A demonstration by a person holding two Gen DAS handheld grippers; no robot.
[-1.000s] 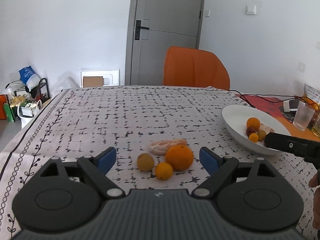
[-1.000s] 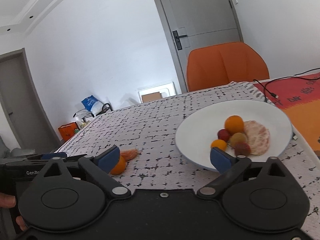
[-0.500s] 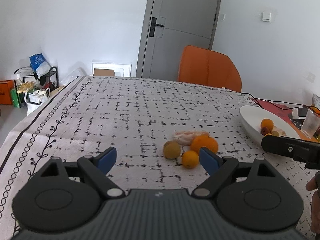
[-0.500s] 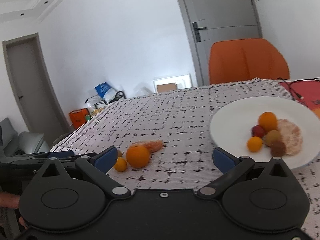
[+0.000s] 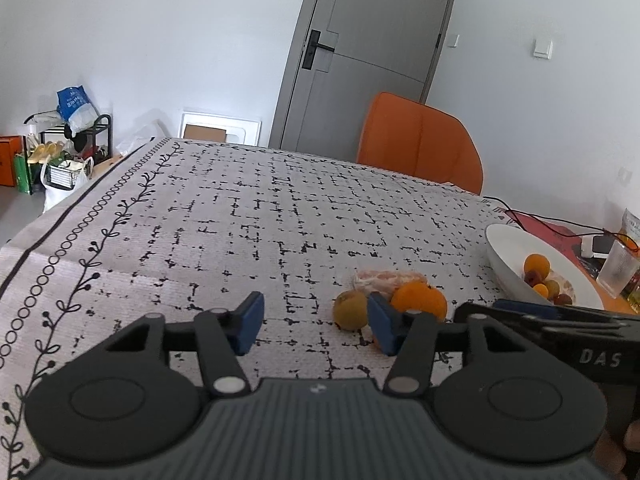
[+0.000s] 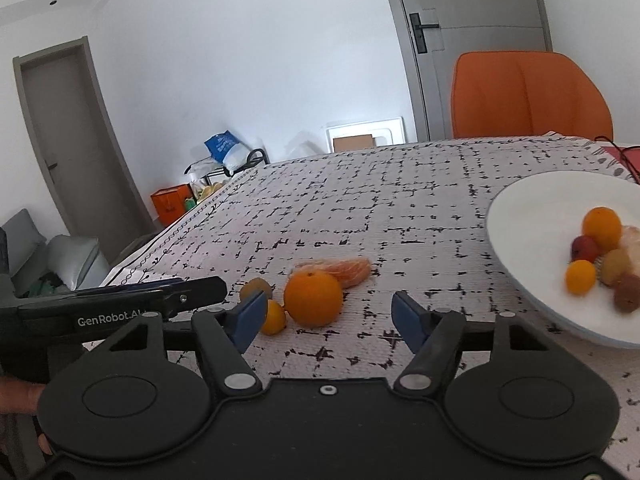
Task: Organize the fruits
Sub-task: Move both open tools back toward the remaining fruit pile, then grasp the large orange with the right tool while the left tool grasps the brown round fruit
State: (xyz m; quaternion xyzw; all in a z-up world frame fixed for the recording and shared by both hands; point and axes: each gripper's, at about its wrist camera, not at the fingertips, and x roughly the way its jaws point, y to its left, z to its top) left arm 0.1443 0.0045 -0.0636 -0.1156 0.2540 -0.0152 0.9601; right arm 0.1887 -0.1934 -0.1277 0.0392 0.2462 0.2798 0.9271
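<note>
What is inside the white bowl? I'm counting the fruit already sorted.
The white bowl holds an orange, a small red fruit, a small orange fruit, two brownish fruits and a peeled citrus, partly covered, so more could hide.

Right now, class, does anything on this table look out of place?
Yes. A large orange, a small orange, a greenish fruit and a peeled piece lie loose on the tablecloth, outside the white plate.

White walls (image 5: 160, 40) enclose the room. A grey door (image 5: 372, 52) stands behind an orange chair (image 5: 420, 140). A patterned cloth (image 5: 240, 220) covers the desk. A cluttered rack (image 5: 76, 140) and an orange box (image 6: 172, 204) stand by the wall.
</note>
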